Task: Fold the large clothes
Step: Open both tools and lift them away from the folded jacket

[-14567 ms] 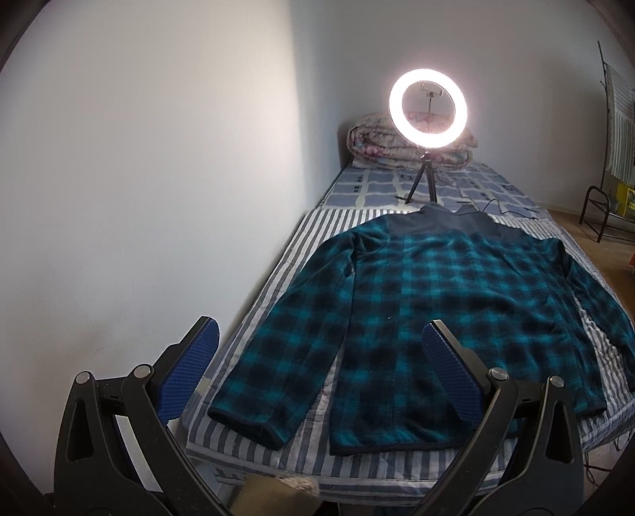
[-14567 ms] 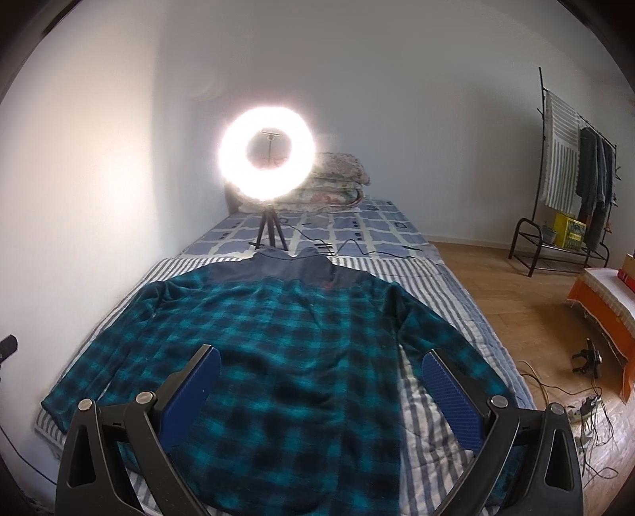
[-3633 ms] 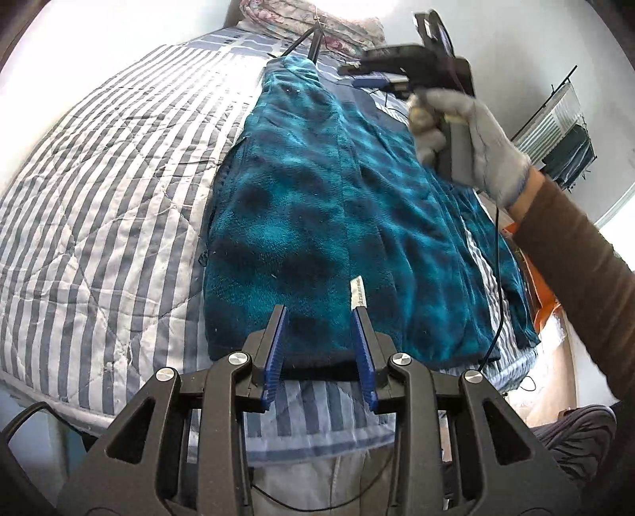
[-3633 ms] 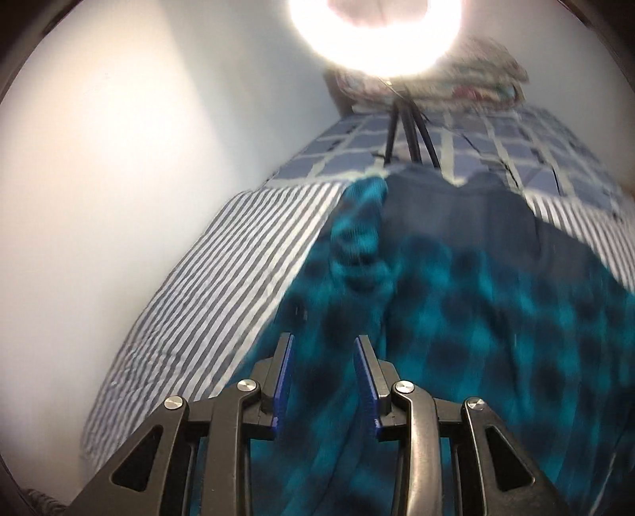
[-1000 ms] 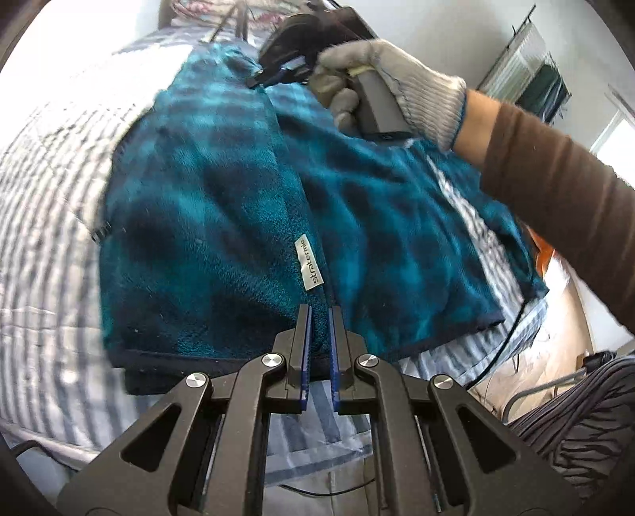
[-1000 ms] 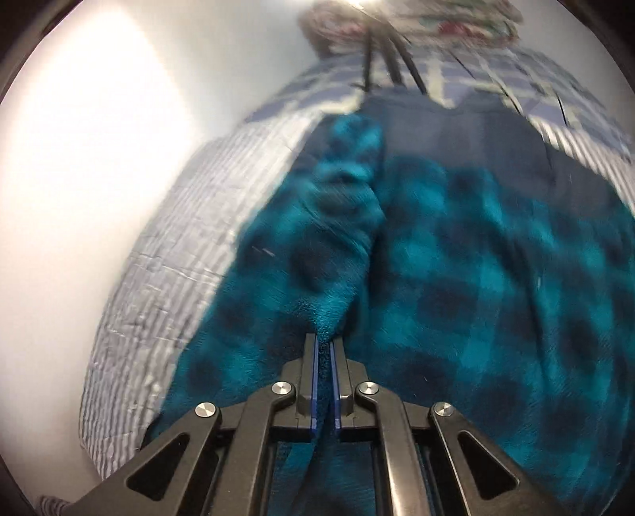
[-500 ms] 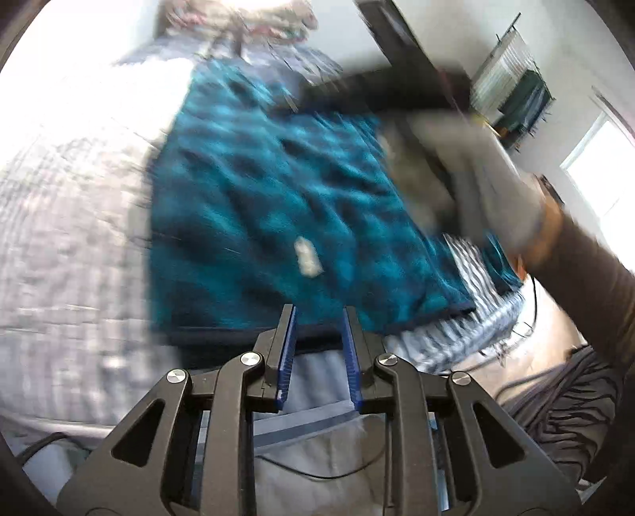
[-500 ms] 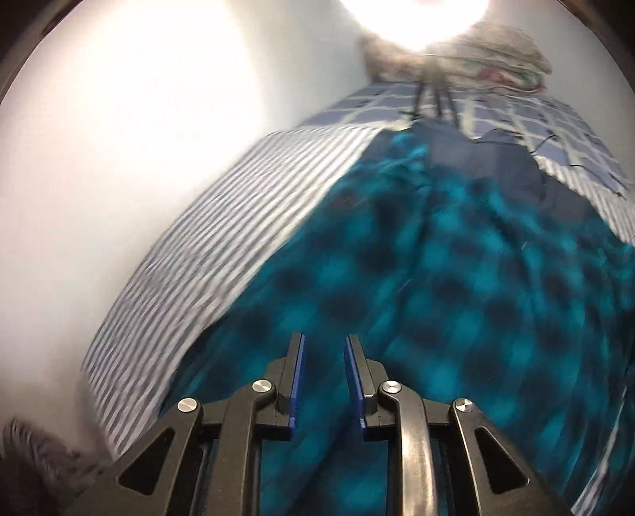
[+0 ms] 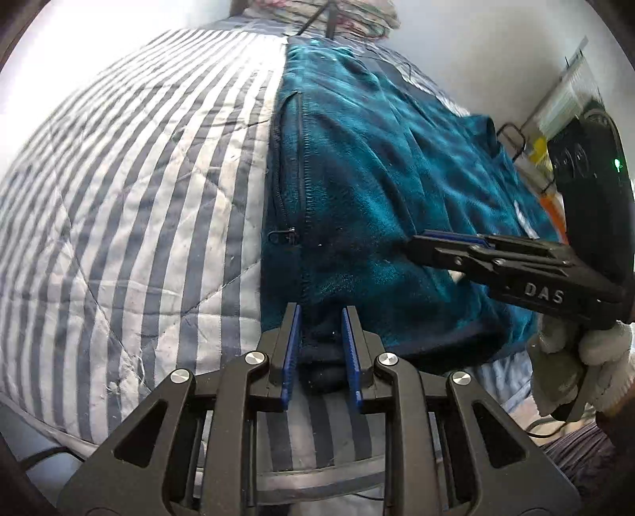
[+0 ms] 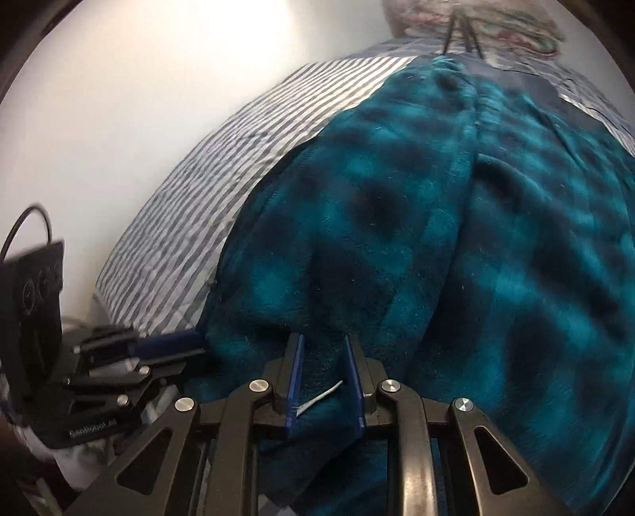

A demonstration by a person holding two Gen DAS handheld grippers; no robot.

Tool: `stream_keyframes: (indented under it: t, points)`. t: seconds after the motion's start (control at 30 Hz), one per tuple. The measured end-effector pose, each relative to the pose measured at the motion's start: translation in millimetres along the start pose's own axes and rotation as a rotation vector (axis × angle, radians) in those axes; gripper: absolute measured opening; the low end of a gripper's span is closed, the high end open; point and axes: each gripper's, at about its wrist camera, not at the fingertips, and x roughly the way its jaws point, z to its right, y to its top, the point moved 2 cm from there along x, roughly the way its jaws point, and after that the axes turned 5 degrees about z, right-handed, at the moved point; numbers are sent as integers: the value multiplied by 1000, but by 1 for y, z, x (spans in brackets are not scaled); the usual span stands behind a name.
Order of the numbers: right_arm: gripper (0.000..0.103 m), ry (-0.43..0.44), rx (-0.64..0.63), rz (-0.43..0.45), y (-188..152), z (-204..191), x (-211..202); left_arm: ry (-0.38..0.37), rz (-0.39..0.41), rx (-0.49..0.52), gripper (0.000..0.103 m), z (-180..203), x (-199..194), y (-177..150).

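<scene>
A second ago both claws were pinched shut on the edge of the teal plaid fleece jacket [image 9: 381, 190], carrying one side across its body. Now both have let go and shifted to the hem at the bottom of each frame. The left gripper [image 9: 320, 349] stands part-open, its blue pads [image 9: 291, 349] astride the dark hem band at lower centre without pressing it. The right gripper [image 10: 322, 381] is likewise part-open, with fleece and a white label [image 10: 319, 397] lying loose between its pads.

In the left wrist view the right claw juts in from the right edge, held by a gloved hand [image 9: 571, 357]. In the right wrist view the left claw sits at the lower left, blurred.

The jacket lies on the striped quilt [image 9: 131, 222] of the bed, filling the centre and right of both frames. Its near side is folded over the body, the folded edge with a zip pull [image 9: 283, 236] showing along the garment's left border. A tripod leg [image 10: 456, 27] stands past the collar at the top.

The first lengthwise fold looks laid down. Judging by where the claws stand, a fresh grip on the hem seems to be in hand, perhaps to fold the far side or bring the hem up.
</scene>
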Motion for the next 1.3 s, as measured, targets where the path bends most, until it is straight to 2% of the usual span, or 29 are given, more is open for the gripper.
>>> stream_keyframes:
  t: [0.17,0.27,0.3,0.33,0.37,0.43,0.47,0.5,0.53,0.6,0.7,0.83,1.0,1.07,1.1,1.23,1.3]
  points:
    - [24,-24,14,23,3,-6,-14,26,2,7,21,9,-14,6]
    - [33,-69,-28,91,3,-12,-44,12,47,41,21,21,-39,12]
    - [41,-80,-36,122,3,-12,-55,4,68,58,22,27,-52,15]
    - [48,-89,-36,167,2,-11,-70,-2,82,69,27,30,-60,18]
    - [50,-86,-27,204,1,-9,-84,-6,97,83,32,35,-70,22]
    - [61,-86,-6,258,-4,-1,-110,-39,134,118,56,49,-90,31]
    - [65,-91,1,277,-7,4,-124,-48,145,137,60,55,-98,35]
    - [73,-99,5,285,-9,8,-134,-53,152,163,67,62,-105,40]
    - [81,-119,7,292,-12,14,-146,-56,158,184,71,67,-111,44]
    - [88,-177,14,298,-19,27,-167,-70,167,217,72,78,-119,54]
    - [89,-265,37,295,-31,55,-199,-98,176,232,72,90,-120,67]
    - [89,-379,148,296,-55,109,-240,-109,178,261,72,110,-107,81]
    - [88,-436,297,326,-85,180,-287,-165,177,255,72,134,-85,94]
    - [84,-431,424,332,-101,219,-303,-181,172,246,72,138,-78,95]
    - [77,-433,474,332,-109,237,-309,-186,166,241,72,139,-73,95]
    - [62,-444,666,335,-146,297,-324,-189,133,222,72,141,-56,92]
    - [59,-414,768,354,-164,322,-327,-191,113,212,72,142,-47,90]
